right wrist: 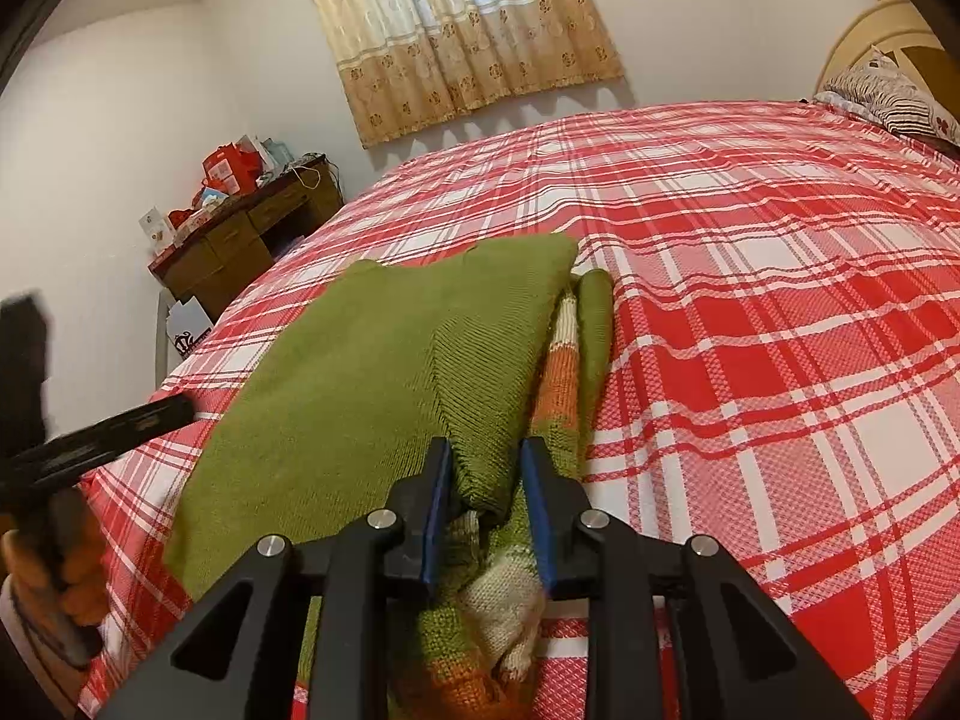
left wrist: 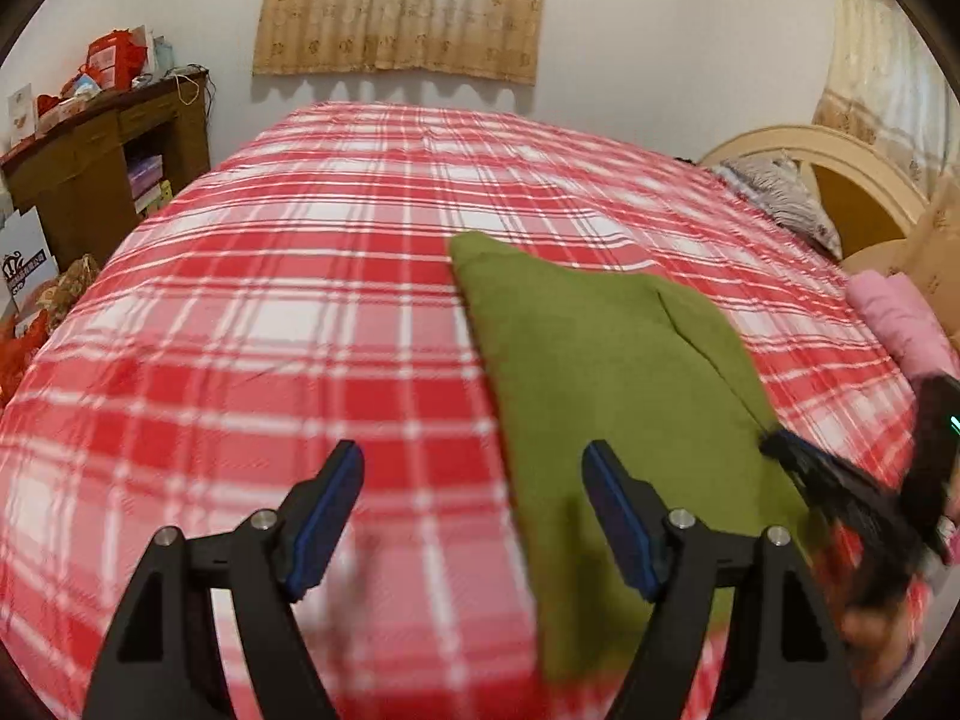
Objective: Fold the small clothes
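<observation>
1. The plaid bedspread (right wrist: pixel 780 324) carried everything; being soft, it could have rucked under a dragged fold.
2. The green knitted sweater (right wrist: pixel 360 372) lay half-folded near the bedspread's near edge, and its top flap might have slid open if tugged unevenly.
3. The left gripper (left wrist: pixel 474 480) hovered beside the sweater, jaws wide and empty; no hold there.
4. The right gripper (right wrist: pixel 486 468) pinched the sweater's folded edge narrowly; bunched knit could have slipped free.

The sweater (right wrist: pixel 372 372) lies on the bed (right wrist: pixel 750 330); beyond the bed's far edge hangs a curtain (right wrist: pixel 462 30); a desk (right wrist: pixel 240 240) stands off its far left corner; pillows (right wrist: pixel 888 96) lie at its right end.
</observation>
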The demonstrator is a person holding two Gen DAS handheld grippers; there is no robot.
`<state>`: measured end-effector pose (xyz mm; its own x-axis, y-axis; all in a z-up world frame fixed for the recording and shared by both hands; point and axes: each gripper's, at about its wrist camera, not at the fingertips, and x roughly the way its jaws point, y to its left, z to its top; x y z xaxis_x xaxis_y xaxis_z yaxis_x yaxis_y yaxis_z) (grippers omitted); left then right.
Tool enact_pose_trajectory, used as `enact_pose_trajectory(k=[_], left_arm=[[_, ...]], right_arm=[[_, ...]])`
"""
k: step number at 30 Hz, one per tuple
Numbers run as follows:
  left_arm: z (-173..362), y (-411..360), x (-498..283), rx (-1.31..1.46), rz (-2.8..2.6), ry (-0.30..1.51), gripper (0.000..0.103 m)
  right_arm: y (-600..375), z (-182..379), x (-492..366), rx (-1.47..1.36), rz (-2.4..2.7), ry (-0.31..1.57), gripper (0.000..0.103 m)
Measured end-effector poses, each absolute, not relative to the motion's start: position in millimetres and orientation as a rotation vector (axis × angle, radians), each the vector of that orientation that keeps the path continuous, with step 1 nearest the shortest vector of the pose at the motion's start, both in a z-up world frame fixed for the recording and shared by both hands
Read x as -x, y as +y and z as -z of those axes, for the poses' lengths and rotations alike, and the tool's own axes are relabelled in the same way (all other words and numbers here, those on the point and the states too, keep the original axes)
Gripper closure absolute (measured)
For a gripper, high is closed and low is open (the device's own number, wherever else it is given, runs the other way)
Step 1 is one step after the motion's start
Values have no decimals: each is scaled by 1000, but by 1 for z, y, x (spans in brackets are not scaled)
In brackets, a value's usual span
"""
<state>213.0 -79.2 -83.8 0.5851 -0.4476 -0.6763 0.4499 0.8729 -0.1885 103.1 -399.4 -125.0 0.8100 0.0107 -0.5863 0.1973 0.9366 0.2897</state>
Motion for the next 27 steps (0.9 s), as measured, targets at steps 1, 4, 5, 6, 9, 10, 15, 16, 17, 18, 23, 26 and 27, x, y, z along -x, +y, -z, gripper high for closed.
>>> enact_pose_trajectory(k=[1,4,5,6,9,10,15,16,17,18,23,26,27], left_arm=[[85,-73,-206,1,542,795,25],[99,-67,-185,-16,584,859,25],[106,-68,-181,-7,598,880,25],[110,-70,-180,-1,604,894,25],[131,-86,-187,39,591,973,28],[132,-89,-187,45,572,960,28],[123,-116,-174,-38,582,934,63],[119,-118,-171,-67,601,919,67],[113,-118,-169,-104,601,888,64],[107,-117,-168,-129,598,854,62],[71,-104,-183,-117,589,648,20],[66,-107,-215,-33,583,633,18],[68,-111,-227,-18,581,650,18]], right_arm=[[-399,125,-103,-348,102,622,78],[-399,125,-103,-344,106,622,78],[-399,125,-102,-340,112,619,78],[-399,124,-101,-335,121,614,75],[-401,124,-100,-337,132,609,71],[-402,124,-98,-346,130,607,71],[-413,128,-98,-415,139,615,51],[-416,129,-97,-440,147,620,45],[-422,130,-95,-479,137,617,44],[-425,131,-94,-516,125,614,44],[-440,127,-95,-630,72,610,44],[-447,118,-105,-667,33,608,43],[-448,114,-112,-664,28,619,39]])
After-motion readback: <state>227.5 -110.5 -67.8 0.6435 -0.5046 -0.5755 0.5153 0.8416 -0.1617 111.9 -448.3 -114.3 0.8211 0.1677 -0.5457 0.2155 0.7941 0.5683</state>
